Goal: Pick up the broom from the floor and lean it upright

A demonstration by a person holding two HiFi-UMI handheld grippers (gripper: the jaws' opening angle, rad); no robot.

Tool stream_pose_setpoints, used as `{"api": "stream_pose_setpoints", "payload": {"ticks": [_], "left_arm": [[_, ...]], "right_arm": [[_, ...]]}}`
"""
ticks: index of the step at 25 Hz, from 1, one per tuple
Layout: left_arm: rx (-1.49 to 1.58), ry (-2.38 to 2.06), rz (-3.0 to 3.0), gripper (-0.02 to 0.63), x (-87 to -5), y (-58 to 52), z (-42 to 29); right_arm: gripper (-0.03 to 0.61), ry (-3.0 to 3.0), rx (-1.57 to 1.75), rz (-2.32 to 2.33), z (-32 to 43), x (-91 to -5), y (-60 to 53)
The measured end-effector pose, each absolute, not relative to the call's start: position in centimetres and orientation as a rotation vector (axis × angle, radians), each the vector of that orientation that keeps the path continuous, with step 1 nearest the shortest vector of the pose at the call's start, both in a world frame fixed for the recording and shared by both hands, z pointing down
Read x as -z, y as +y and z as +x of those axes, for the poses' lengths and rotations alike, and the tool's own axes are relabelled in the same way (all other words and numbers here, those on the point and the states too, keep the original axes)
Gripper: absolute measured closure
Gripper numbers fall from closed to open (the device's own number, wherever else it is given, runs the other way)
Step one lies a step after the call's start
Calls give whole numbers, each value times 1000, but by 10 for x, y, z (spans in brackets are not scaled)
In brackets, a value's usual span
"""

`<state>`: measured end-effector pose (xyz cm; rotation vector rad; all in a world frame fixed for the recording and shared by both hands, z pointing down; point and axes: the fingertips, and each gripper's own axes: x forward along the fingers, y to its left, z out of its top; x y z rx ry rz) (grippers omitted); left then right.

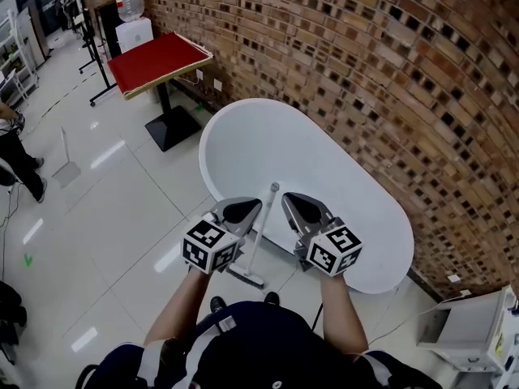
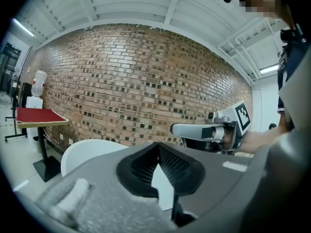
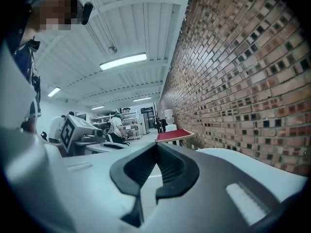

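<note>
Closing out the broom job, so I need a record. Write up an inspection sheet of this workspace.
Surface: glossy tiled floor; white oval table, top bare.
Job's things: broom stands upright, head on the floor, handle apparently leaning on the table's edge; neither gripper holds it.
Clutter: long-handled, dustpan-like item standing on the floor at left.
Grippers: left gripper and right gripper on either side of the broom, both shut, nothing between the jaws.
Cables: thin cable on the floor near the white box.
Surroundings: brick wall, red-topped table, water dispenser, another person at left.
</note>
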<state>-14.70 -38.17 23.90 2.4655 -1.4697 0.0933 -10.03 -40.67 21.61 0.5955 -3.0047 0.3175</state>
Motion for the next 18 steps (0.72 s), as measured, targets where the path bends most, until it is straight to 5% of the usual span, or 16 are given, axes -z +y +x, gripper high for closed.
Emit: {"api": "stream_pose_setpoints", "payload": {"ticks": [18], "left_arm": [[-58, -1463, 2449, 612, -242, -383, -139]], "right_arm": [[577, -3007, -322, 576, -94, -217, -408]]}}
